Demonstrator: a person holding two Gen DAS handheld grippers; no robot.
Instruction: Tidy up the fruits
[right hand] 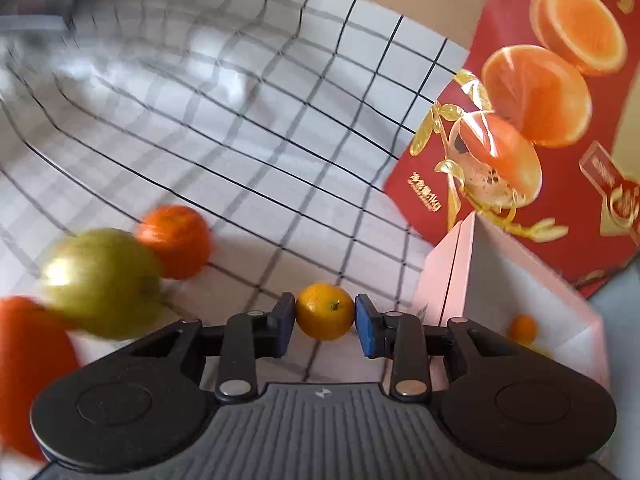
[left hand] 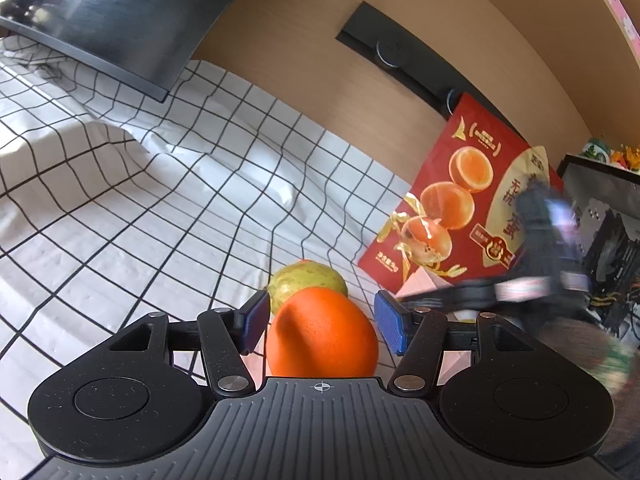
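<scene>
Right, biggest first: I've got a white cloth w/ black grid lines (left hand: 168, 216) over the whole work surface; a red gift box printed w/ orange halves (left hand: 472, 200) stands at its far right edge, and a pale pink open box (right hand: 516, 280) sits just in front of that, w/ one small orange fruit (right hand: 523, 328) inside near its bottom. On my left cam a big orange (left hand: 322, 332) sits between the blue pads of the left gripper (left hand: 322, 322); fingers are spread wide, pads look just clear of the peel on both sides, so not clamped; a yellow-green fruit (left hand: 306, 282) sits right behind it, touching. Right cam is blurred on the left side, but I see the same green fruit w/ another orange (right hand: 176, 240) behind it. Right gripper (right hand: 325, 320) is closed narrow on a small tangerine (right hand: 325, 317), both pads pressing its sides, held above the cloth just left of the pink box.
</scene>
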